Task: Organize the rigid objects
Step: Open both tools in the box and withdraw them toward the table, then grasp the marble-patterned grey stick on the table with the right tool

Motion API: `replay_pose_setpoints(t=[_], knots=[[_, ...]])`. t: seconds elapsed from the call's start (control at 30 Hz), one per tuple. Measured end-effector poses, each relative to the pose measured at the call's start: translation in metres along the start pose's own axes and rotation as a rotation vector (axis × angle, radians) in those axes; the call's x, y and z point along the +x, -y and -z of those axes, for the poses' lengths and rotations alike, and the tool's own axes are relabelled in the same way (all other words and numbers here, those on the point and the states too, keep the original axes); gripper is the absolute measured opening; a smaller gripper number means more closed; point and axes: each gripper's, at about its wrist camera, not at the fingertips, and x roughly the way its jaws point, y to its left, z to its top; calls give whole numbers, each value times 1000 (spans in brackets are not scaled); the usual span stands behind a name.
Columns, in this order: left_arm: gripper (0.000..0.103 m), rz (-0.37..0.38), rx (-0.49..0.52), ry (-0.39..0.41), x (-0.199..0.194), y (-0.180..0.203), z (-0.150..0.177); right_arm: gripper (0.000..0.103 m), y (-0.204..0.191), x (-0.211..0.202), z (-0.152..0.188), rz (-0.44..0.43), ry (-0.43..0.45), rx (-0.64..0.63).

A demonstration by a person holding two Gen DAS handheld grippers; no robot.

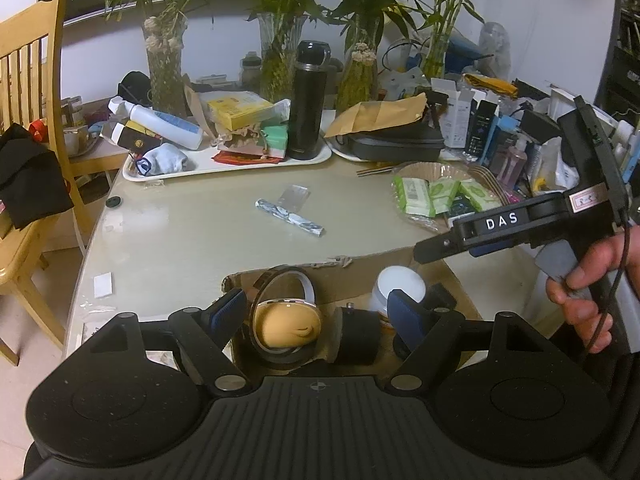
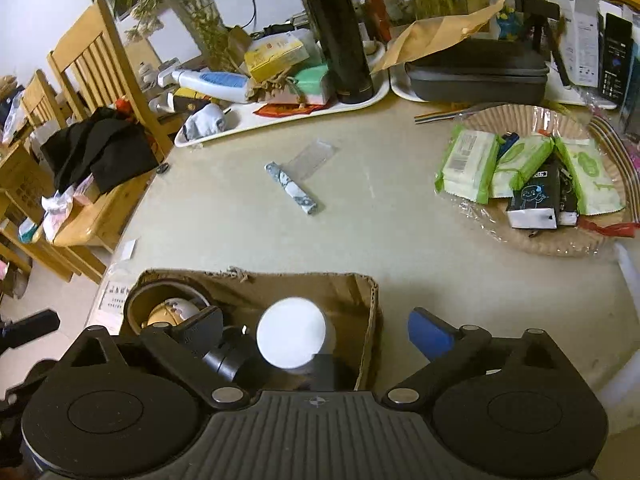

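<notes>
A torn cardboard box (image 2: 360,292) sits at the table's near edge. In it stand a brown tape ring (image 1: 280,280), a yellowish round object (image 1: 288,326) inside the ring, a black cylinder (image 1: 358,334) and a white-lidded jar (image 2: 291,332). My left gripper (image 1: 316,312) hangs open above the box, its fingers apart on either side of the ring and the cylinder. My right gripper (image 2: 316,330) stands wide open over the jar, touching nothing; a hand (image 1: 580,292) holds it. A marbled stick (image 2: 291,188) lies loose mid-table.
A white tray (image 2: 288,114) with a black flask (image 2: 338,32), bottle and boxes stands at the back. A wicker basket (image 2: 560,240) of green packets sits right. A black case (image 2: 476,76), plant vases and clutter line the rear. Wooden chairs (image 2: 100,80) stand left.
</notes>
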Motion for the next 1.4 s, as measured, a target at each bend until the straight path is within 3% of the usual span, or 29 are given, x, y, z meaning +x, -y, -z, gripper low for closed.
replay_pose_setpoints(t=[0.8,1.4], knots=[[77,-64,-10,3,14,-16,-5,103,-11,15,-5,117,1,-84],[77,-48,-19,18,28,-27,-15,103,-39,30,-31,135,90,-233]])
